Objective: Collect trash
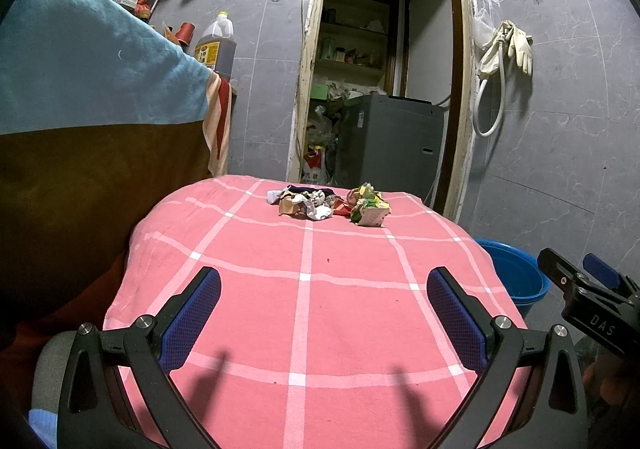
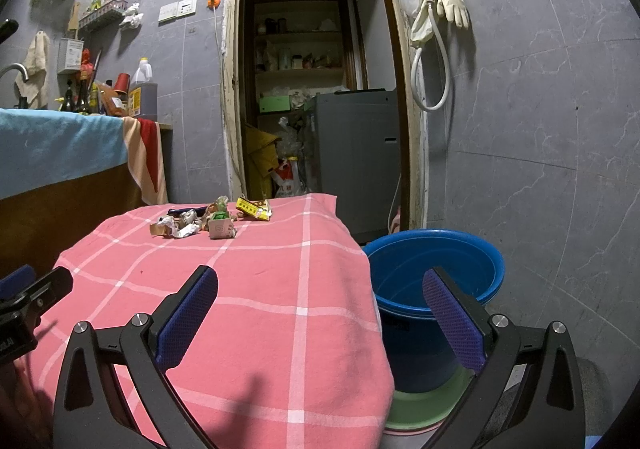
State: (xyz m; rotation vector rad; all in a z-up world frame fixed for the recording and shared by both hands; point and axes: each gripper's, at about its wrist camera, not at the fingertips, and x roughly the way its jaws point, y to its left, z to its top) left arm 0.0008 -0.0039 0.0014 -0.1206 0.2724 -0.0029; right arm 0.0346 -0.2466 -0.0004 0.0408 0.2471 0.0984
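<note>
Left wrist view: left gripper spread wide, holding nothing, over pink checked cloth; crumpled trash pile well ahead at 12 o'clock.

Right wrist view: right gripper likewise wide and empty; pile at 11 o'clock, blue bucket at 2 o'clock, interior visible only here.

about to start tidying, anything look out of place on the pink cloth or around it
Yes: crumpled wrappers and paper lie heaped at the far end of the pink checked cloth, not in the blue bucket beside it. Both grippers are open and empty.
</note>
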